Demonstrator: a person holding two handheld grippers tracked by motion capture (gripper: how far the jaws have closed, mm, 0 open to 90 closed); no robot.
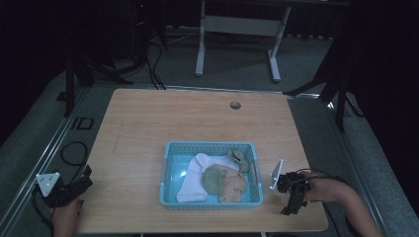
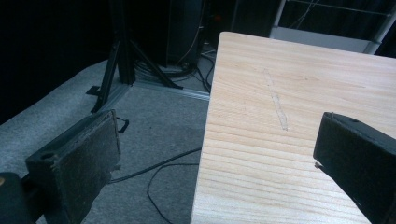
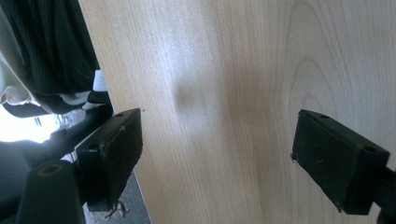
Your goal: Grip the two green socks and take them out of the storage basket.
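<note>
A light blue plastic basket [image 1: 170, 174] stands on the wooden table [image 1: 197, 118], near its front edge. Inside lie a white cloth [image 1: 197, 173], a green cloth [image 1: 213, 178], a tan cloth [image 1: 234, 186] and a small olive piece [image 1: 241, 159]. My left gripper [image 1: 85, 178] hovers at the table's front left corner, open, jaws straddling the table edge [image 2: 210, 140] with nothing between them. My right gripper [image 1: 291, 203] is right of the basket, pointing down at the table's front edge, open over bare wood [image 3: 219, 93].
A round cable hole [image 1: 235, 105] sits near the table's far edge. Beyond the table stand a white desk frame [image 1: 237, 29] and black tripod legs [image 1: 336, 84]. Cables [image 1: 74, 153] lie on the grey carpet at the left. Dark clothing [image 3: 51, 51] shows beside the table edge.
</note>
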